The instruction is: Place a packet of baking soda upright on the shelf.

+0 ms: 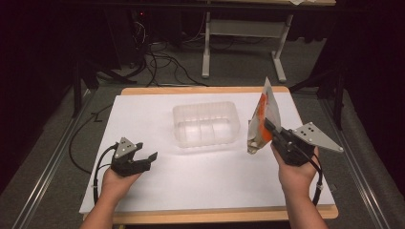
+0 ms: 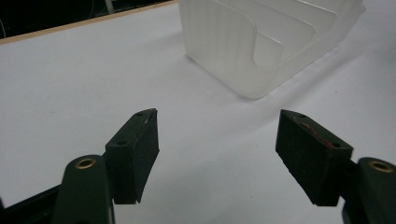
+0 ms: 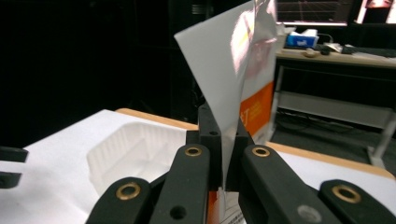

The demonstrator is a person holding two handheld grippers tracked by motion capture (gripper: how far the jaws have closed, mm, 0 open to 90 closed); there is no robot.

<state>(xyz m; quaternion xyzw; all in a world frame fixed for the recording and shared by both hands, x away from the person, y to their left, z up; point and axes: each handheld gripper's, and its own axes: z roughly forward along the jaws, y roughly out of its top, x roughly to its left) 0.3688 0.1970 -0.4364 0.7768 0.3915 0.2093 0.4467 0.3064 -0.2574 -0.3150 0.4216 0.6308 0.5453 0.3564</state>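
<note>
The right gripper [image 1: 267,125] has its 2 jaws clamped on an orange-and-white packet [image 1: 261,119], held upright in the air just right of the clear plastic tray [image 1: 206,123]. The left gripper [image 1: 145,151] rests on the white table [image 1: 215,176], jaws apart, holding nothing.

White sheet [image 1: 157,191] covering a wooden table [image 1: 215,217], wood edge exposed at near and far sides. Clear plastic tray [image 1: 206,123], compartmented, at table centre toward the far side. Grey carpeted floor [image 1: 43,157] on left and right. Black cables [image 1: 162,62] tangled on the floor beyond the far edge. White-legged table frame [image 1: 206,47] farther back. In the right gripper view: a second desk [image 3: 336,56] at far right carrying a tissue box [image 3: 301,38] and lit monitors [image 3: 313,11].
</note>
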